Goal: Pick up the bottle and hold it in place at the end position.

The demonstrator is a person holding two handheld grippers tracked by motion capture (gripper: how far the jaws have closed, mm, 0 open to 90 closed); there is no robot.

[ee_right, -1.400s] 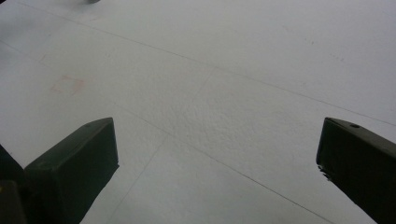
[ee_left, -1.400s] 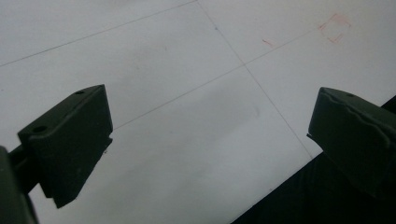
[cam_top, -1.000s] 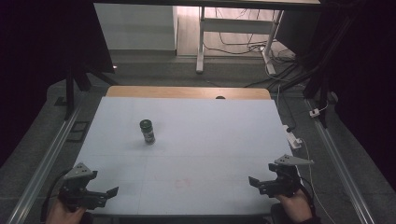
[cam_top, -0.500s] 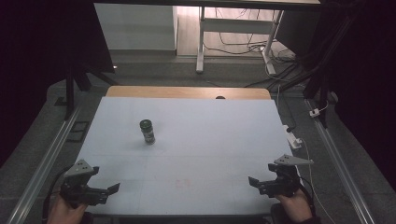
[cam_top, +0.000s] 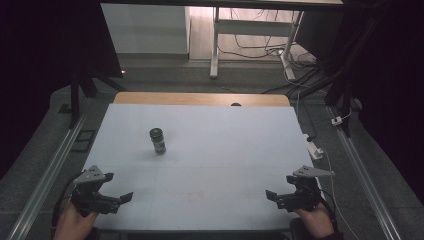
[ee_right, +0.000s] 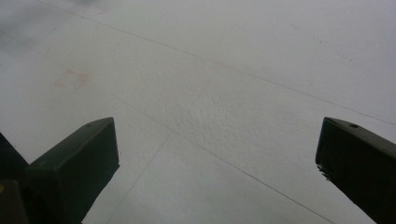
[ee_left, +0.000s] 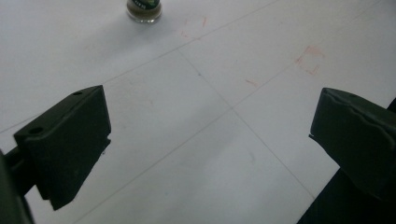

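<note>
A small dark jar [cam_top: 158, 140] with a green-toned label stood upright on the left half of the white surface [cam_top: 225, 150], well apart from both of my tools; its label was too small and blurred for me to read any writing or brand. My left hand-held gripper [cam_top: 122, 198] and my right hand-held gripper [cam_top: 272, 196] hovered at the near corners, each with jaws spread wide and holding nothing. I judged that the tall, narrow jar could tip or skid if a jaw clipped it off-centre.
</note>
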